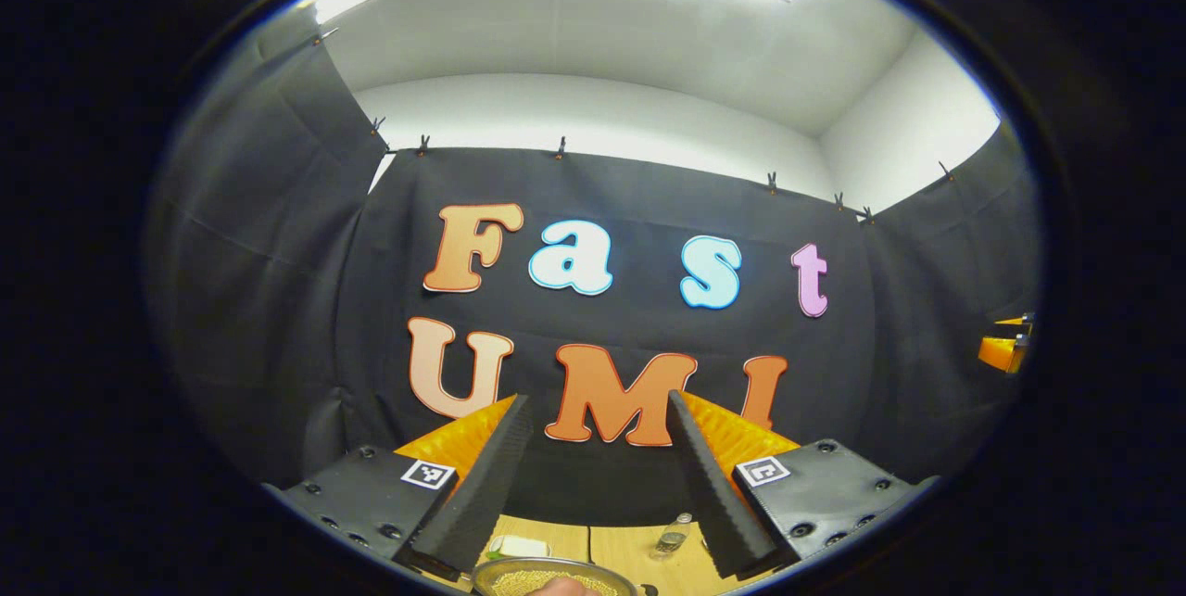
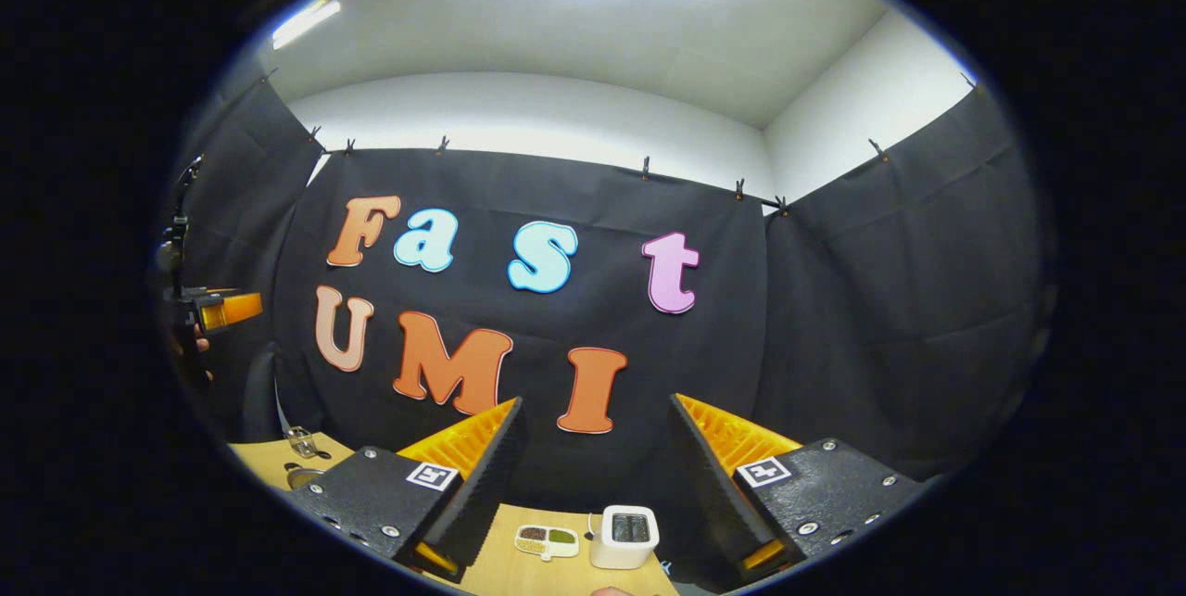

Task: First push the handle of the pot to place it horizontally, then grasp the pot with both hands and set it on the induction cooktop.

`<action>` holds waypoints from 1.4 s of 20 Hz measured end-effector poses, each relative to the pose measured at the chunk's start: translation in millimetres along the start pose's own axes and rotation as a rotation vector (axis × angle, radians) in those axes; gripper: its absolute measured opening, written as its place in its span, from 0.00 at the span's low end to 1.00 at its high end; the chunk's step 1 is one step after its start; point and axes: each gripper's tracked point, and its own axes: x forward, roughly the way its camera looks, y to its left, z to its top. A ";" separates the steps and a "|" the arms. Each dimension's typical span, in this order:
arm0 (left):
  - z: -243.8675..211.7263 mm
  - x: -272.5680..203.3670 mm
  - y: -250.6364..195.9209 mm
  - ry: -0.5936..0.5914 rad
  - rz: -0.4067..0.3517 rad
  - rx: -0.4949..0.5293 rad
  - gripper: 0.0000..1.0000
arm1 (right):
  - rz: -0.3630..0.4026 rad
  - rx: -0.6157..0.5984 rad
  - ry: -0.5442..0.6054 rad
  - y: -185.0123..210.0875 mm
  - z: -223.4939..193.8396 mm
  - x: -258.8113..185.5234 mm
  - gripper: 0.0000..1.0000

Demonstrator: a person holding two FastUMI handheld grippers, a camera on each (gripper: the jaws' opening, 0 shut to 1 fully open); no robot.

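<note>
Both grippers raised, aimed at the booth wall, fingers spread on nothing.

Left gripper view: left gripper wide apart above the wooden table; pot at bottom edge between the fingertips, grain inside; small bottle beyond. Right gripper view: right gripper parted over the table; white toaster beside a divided dish.

Recording booth: black cloth walls around a wooden table

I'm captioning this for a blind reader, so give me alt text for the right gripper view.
The right gripper is open and raised, holding nothing, aimed at the booth wall. Below it a wooden table holds a white toaster and a small divided dish.
</note>
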 end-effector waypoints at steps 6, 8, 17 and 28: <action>61.8 -7.1 33.4 -0.069 0.052 0.011 0.96 | -0.037 -0.026 -0.060 -21.3 42.7 8.9 0.97; 78.0 -5.8 42.6 -0.097 0.069 0.006 0.96 | -0.022 -0.056 -0.078 -18.6 53.9 10.4 0.97; 101.1 -5.0 47.6 -0.158 0.060 -0.030 0.95 | -0.007 -0.037 -0.030 -9.9 47.4 21.9 0.95; 95.7 6.0 41.2 -0.156 0.015 -0.054 0.97 | -0.006 -0.012 -0.049 -8.4 46.4 27.1 0.95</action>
